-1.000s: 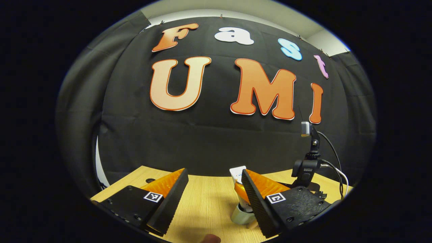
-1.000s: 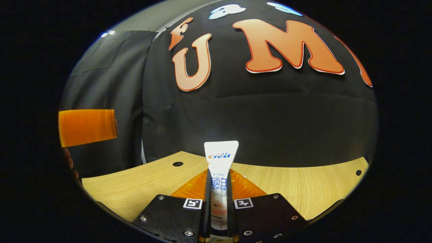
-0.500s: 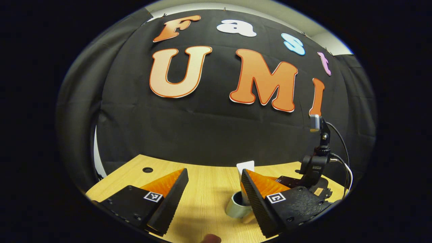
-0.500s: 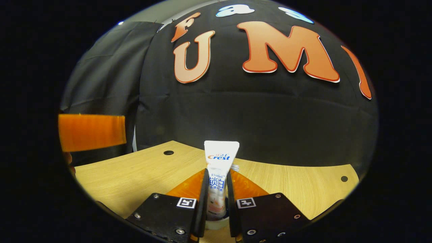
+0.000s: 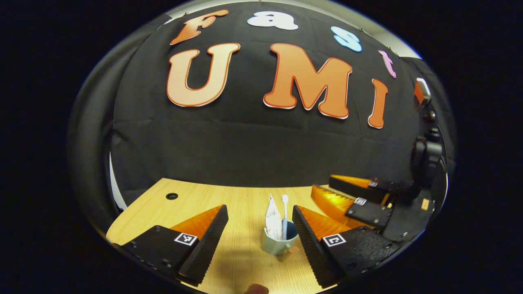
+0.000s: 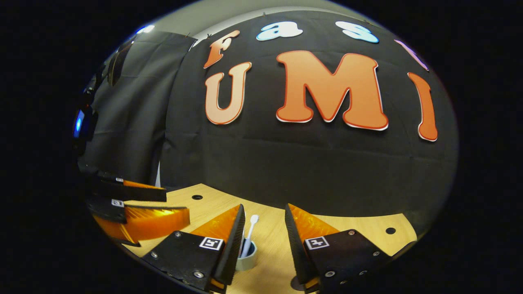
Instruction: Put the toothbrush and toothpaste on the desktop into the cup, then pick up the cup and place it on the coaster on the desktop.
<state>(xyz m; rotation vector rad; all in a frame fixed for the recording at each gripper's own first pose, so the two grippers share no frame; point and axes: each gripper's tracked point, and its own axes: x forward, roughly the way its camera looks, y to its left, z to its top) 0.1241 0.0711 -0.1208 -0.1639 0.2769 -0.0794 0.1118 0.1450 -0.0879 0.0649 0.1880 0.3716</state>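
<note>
A pale blue cup (image 5: 279,244) stands on the wooden desk (image 5: 196,200). The white toothpaste tube (image 5: 271,216) and the white toothbrush (image 5: 284,214) stand upright inside it. My left gripper (image 5: 259,212) is open just in front of the cup, which sits close to its right finger. My right gripper (image 6: 264,212) is open and holds nothing. In its view the cup (image 6: 249,256) is partly hidden behind the left finger, and the toothbrush (image 6: 250,229) rises from it. From the left gripper view the right gripper (image 5: 322,184) is right of the cup, apart from it.
The left gripper (image 6: 176,206) juts in, open, from the left of the right gripper view. The desk has round cable holes (image 5: 171,196) (image 6: 390,230). A small dark patch (image 6: 295,281) lies under my right gripper's right finger. The black cloth wall closes off the desk's far edge.
My right gripper opened and let go of the toothpaste, which now stands in the cup, then drew back to the right. The left gripper pulled back a little, bringing the whole cup into view.
</note>
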